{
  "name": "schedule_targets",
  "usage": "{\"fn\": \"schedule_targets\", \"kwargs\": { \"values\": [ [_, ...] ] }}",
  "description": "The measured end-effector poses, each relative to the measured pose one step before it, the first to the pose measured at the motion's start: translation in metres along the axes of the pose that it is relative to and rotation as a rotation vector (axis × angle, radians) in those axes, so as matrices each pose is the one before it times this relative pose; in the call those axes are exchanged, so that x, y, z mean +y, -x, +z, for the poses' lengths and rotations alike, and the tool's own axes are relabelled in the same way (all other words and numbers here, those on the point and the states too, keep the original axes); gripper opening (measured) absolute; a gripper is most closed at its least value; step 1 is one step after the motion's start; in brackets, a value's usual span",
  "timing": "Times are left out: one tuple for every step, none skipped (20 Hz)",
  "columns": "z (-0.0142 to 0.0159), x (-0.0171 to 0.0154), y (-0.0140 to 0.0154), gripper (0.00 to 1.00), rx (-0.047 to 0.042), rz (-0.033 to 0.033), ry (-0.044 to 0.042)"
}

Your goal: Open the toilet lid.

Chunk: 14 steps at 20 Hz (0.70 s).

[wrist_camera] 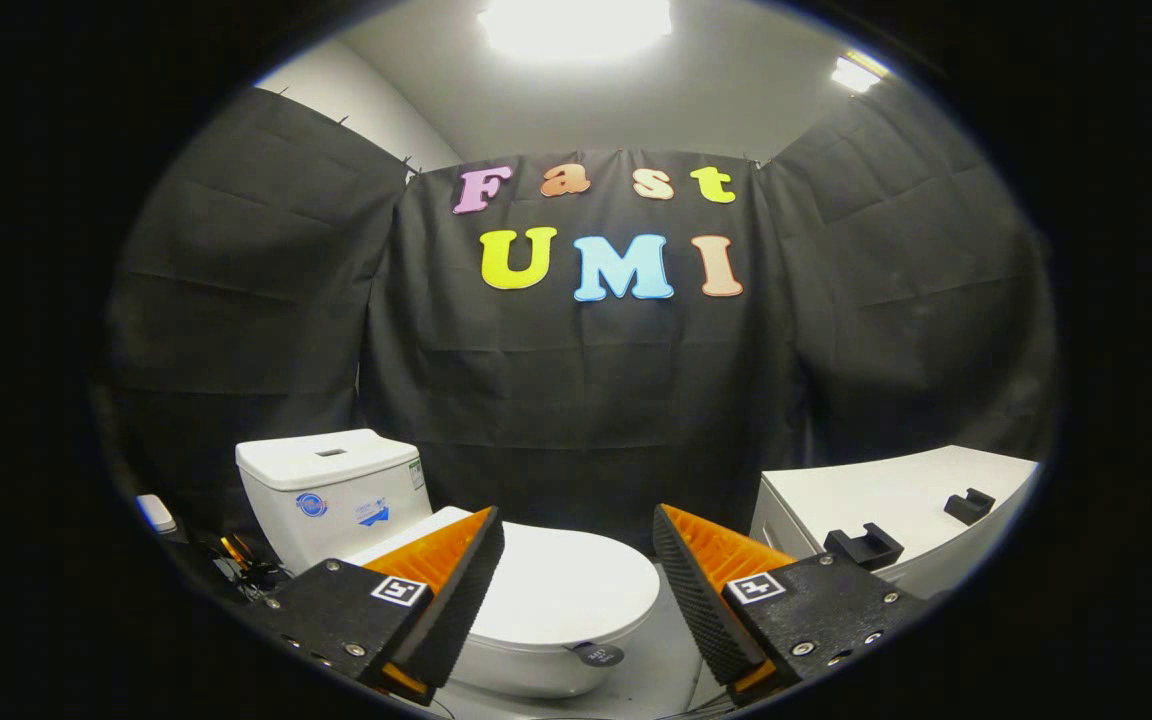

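Before black cloth, the toilet lid [566, 585] lies closed beyond the spread gripper [576, 530].

So the toilet [496, 590] sits just ahead of the jaws and a bit left, lid [556, 585] down, tank [331, 490] behind it. Off to the right there's a desk [896, 500] with two small brackets [864, 546] on it.

The white glossy ceramic toilet [536, 600] has a smooth, shiny closed lid [566, 585]; the tool [578, 590], fingers apart, shows ribbed matt pads [686, 590]; the white counter [896, 495] looks smooth and matt; the black cloth wall [586, 400] hangs creased.
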<state>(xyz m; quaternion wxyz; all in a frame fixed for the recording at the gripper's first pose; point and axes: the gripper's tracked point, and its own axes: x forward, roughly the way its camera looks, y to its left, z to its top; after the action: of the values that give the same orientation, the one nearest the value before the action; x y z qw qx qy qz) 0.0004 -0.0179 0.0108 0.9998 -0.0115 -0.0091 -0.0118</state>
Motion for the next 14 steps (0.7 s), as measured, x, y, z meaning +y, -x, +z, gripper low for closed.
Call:
{"fn": "schedule_targets", "kwargs": {
  "values": [
    [0.00002, -0.00031, -0.00051, 0.93, 0.00097, -0.00005, 0.00387],
    [0.00089, -0.00053, -0.00072, 0.93, 0.00008, -0.00213, 0.00339],
    [-0.00169, -0.00088, 0.00038, 0.93, 0.00261, -0.00231, 0.00175],
    [-0.0011, 0.00005, -0.00104, 0.93, 0.0029, -0.00166, 0.00196],
    [-0.0023, -0.00047, -0.00151, 0.93, 0.0034, -0.00196, 0.00168],
    [-0.00134, 0.00031, -0.00107, 0.93, 0.00326, -0.002, 0.00075],
    [-0.00092, 0.00035, -0.00215, 0.93, 0.00274, -0.00512, -0.00052],
    [-0.00101, 0.00025, -0.00144, 0.93, 0.00116, -0.00583, -0.00227],
    [-0.00175, 0.00123, -0.00151, 0.93, -0.00104, -0.00368, -0.00419],
    [-0.00045, 0.00217, -0.00238, 0.93, -0.00612, 0.00147, -0.0065],
    [-0.00137, 0.00181, -0.00248, 0.93, -0.0047, 0.00178, -0.00723],
    [-0.00184, 0.00011, -0.00295, 0.93, -0.00534, -0.00194, -0.00629],
    [-0.00361, -0.00203, -0.00452, 0.93, -0.0019, -0.00868, -0.00372],
    [-0.00505, -0.002, -0.00381, 0.93, 0.00432, -0.00805, -0.00125]
  ]
}}
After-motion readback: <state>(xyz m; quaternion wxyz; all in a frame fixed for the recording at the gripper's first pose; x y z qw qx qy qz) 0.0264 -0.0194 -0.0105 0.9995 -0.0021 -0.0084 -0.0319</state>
